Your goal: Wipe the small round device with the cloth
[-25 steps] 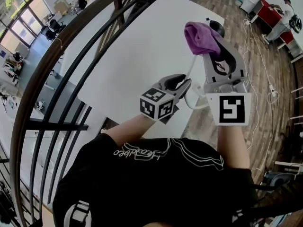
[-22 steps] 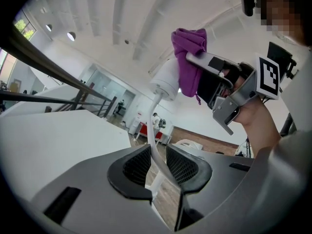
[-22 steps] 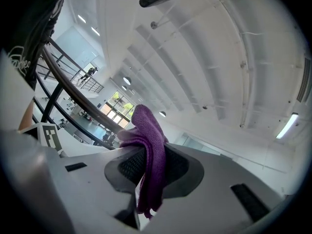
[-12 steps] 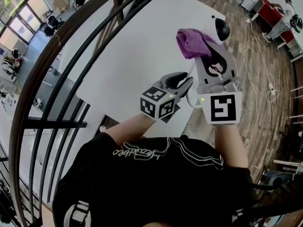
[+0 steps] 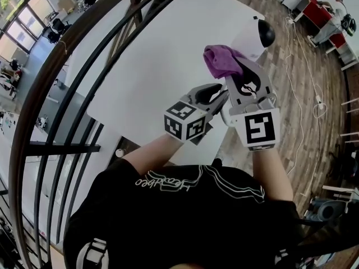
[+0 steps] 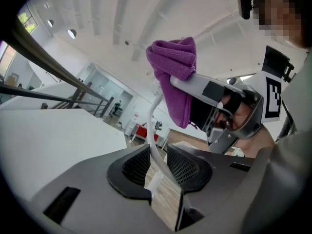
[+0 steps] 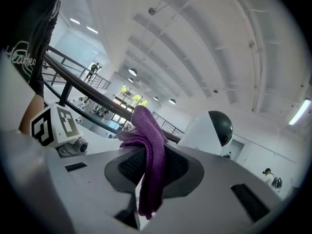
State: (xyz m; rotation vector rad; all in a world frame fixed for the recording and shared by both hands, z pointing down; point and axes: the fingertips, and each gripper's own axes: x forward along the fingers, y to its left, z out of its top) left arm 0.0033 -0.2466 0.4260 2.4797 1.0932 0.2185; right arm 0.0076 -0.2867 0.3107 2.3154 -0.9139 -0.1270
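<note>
- Purple cloth [image 5: 221, 60] in the head view: bunched and clamped at the tips of the right hand-held gripper [image 5: 235, 67]. Carried just beside the small round device [image 5: 255, 38], probably to put the loose wad against the white shell first.
- Same view: small round device upright near the far right edge of the white worktop [image 5: 168, 55], black dome on top. Hard to say whether touched by the cloth or only overlapped in the line of sight.
- Low and close to the body, left hand-held gripper [image 5: 220, 91] at a white cable [image 5: 224, 115]. Seemingly minding the lead and keeping it out of the wiping path.
- Left gripper view: jaws parted, having just been opening. White cable [image 6: 152, 130] running up between them with a bare gap beside it, so no squeeze from the pads. Cloth [image 6: 175, 77] overhead.
- Right gripper view: jaws closed firmly on a fold of the cloth [image 7: 148, 150], a tail hanging below the pads and a wad standing above them. Small round device [image 7: 209, 130] ahead and slightly right, apart from the cloth as far as can be judged.
- By the look of it, approach nearly done and wiping not yet begun. Next, light pressure only with the wad, lest the device slide or tip off the edge.
- No container anywhere in sight.
</note>
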